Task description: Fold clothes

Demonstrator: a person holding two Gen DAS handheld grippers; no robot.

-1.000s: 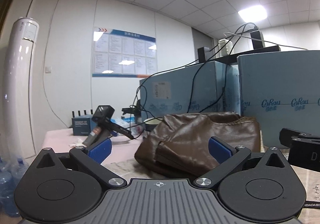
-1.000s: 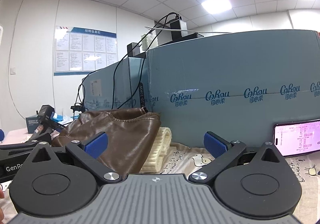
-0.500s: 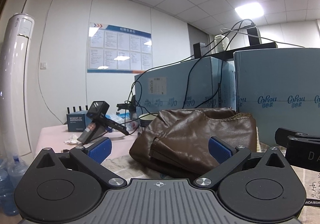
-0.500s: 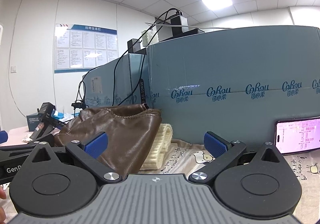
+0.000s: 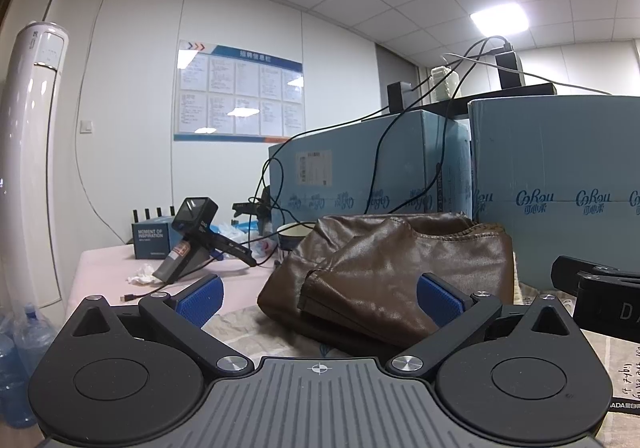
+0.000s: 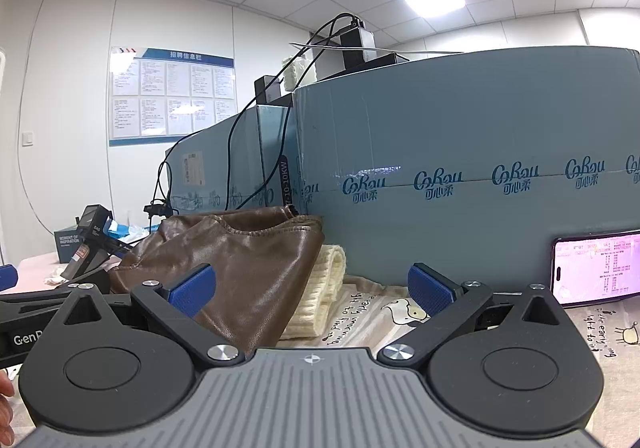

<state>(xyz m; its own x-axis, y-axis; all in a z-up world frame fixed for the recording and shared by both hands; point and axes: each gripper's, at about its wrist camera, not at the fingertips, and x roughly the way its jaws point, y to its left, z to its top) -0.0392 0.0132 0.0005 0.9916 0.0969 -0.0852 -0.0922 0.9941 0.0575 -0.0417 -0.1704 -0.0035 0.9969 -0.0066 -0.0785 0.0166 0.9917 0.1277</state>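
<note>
While the blue cartons (image 6: 460,168) stand along the back of the table (image 6: 400,312), the folded brown leather garment (image 5: 400,268) lies against them on a cream knit (image 6: 326,296), ahead of the left gripper (image 5: 320,298) and right gripper (image 6: 312,288), both fingers spread wide and holding nothing.

both your wrist cams sit low over the worktop (image 5: 100,272), looking level along the fingers (image 5: 200,298) toward the blue boxes (image 6: 460,168). your left view faces the brown leather garment (image 5: 392,268) close up. your right view sits further right, boxes nearer. both share the garment, the boxes and the wall poster (image 5: 238,92).
</note>
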